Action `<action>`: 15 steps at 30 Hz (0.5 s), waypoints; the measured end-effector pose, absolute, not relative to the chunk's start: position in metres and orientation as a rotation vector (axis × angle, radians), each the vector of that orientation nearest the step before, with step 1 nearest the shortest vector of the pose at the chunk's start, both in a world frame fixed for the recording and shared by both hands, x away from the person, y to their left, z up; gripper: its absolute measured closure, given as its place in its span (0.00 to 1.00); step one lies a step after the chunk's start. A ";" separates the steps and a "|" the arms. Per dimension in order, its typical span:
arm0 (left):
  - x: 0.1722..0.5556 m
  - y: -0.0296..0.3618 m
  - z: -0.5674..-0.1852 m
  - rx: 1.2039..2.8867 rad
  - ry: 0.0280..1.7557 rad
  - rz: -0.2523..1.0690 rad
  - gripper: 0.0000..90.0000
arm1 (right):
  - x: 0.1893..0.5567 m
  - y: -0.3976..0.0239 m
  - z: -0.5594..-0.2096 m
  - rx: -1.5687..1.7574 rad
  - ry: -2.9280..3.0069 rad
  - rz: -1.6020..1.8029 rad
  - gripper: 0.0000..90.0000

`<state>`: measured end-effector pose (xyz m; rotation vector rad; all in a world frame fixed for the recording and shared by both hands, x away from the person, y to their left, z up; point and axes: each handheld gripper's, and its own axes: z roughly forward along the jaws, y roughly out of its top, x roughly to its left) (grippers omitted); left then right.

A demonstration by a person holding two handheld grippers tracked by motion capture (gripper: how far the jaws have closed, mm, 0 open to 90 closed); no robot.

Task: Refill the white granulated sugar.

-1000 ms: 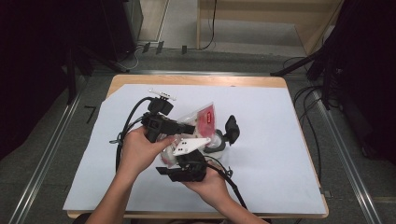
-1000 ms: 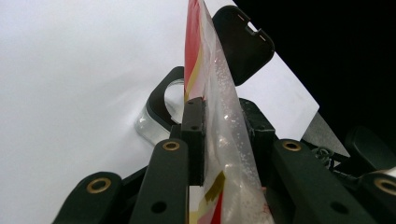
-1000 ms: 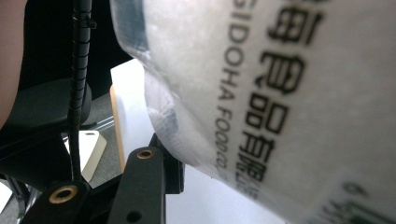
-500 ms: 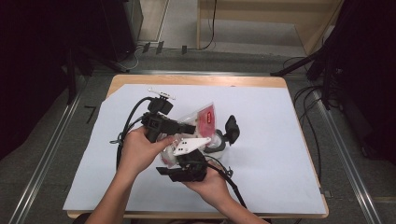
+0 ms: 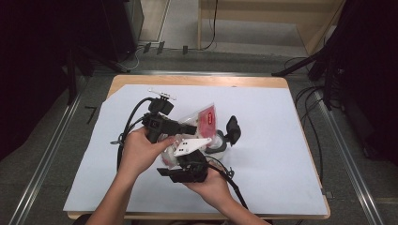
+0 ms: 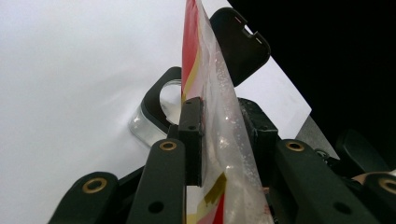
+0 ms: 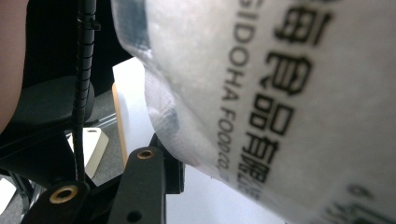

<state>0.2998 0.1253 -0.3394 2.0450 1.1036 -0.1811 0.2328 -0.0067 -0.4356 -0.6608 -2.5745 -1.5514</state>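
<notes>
- Work sits mid-table (image 5: 281,187) on a white sheet; wide bare sheet to the right and along the far edge, less on the near side where the forearms enter.
- Left hand (image 5: 141,152) wraps the left gripper (image 5: 187,129), pointed right and roughly level. Its jaws are clamped on a clear plastic bag (image 5: 204,119) with red print, one pad on each face in the left gripper view.
- Right hand (image 5: 209,180) cradles the right gripper (image 5: 187,164) from below. The bag's lower part lies against its jaw; whether it grips, cannot tell.
- Just beyond the bag: a clear container (image 5: 217,143) with a black flip lid (image 5: 233,129) standing open.
- Black cable (image 5: 129,124) loops left of the hands.
</notes>
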 end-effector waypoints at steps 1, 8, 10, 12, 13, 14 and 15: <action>0.300 0.125 -0.340 2.047 1.099 -0.179 0.82 | 0.233 -0.007 -0.436 -0.660 -2.575 -1.553 0.70; 0.299 0.125 -0.339 2.046 1.101 -0.183 0.82 | 0.232 -0.007 -0.436 -0.659 -2.580 -1.554 0.70; 0.299 0.125 -0.339 2.048 1.101 -0.182 0.81 | 0.232 -0.007 -0.435 -0.660 -2.578 -1.554 0.70; 0.299 0.125 -0.339 2.049 1.102 -0.182 0.81 | 0.232 -0.007 -0.435 -0.662 -2.577 -1.553 0.70; 0.299 0.125 -0.339 2.050 1.101 -0.182 0.81 | 0.232 -0.007 -0.435 -0.662 -2.577 -1.553 0.70; 0.299 0.125 -0.339 2.050 1.101 -0.181 0.81 | 0.232 -0.007 -0.435 -0.661 -2.577 -1.553 0.70; 0.299 0.125 -0.339 2.051 1.102 -0.181 0.81 | 0.232 -0.007 -0.435 -0.661 -2.578 -1.553 0.70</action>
